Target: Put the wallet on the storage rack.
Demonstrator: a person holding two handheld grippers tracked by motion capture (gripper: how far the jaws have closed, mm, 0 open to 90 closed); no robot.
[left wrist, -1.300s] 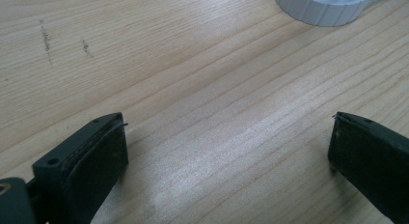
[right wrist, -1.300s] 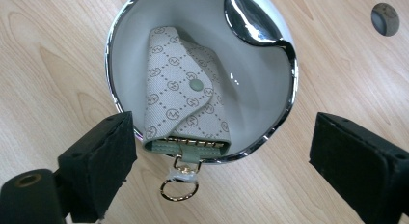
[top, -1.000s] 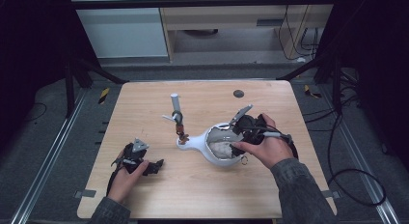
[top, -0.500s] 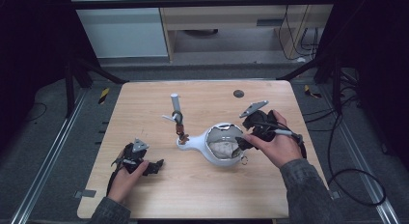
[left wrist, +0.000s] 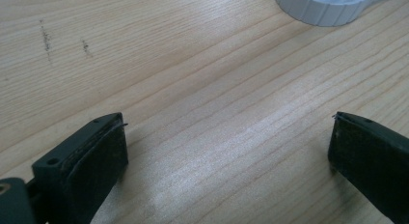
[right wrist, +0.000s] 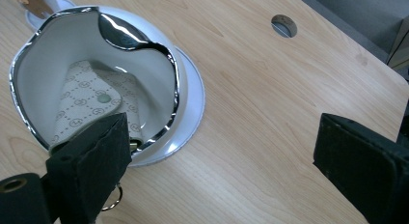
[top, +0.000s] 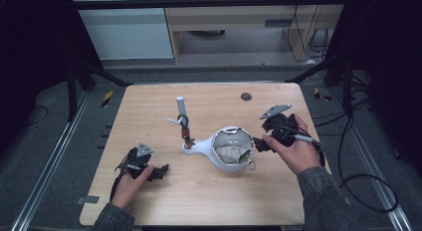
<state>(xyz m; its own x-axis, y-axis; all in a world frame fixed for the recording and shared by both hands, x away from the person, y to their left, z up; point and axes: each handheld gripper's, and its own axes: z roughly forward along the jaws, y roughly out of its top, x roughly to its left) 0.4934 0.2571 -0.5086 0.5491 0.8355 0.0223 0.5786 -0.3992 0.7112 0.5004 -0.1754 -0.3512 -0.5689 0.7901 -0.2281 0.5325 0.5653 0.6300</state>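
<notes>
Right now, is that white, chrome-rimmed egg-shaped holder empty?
No. The white chrome-rimmed holder contains a cream patterned pouch, lying inside its open hollow.

Black two-jawed claws (top: 259, 144), grey three-cornered top plates, trailing cables, dark grey sleeves (top: 323, 196).

White chrome-rimmed bowl stand (top: 230, 150) mid-table, patterned pouch (right wrist: 91, 104) inside.

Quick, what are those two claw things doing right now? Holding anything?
Left gripper: jaws open, nothing between them, only the bare wooden table.
Right gripper: jaws open, holding nothing, beside the white bowl-shaped holder.
</notes>
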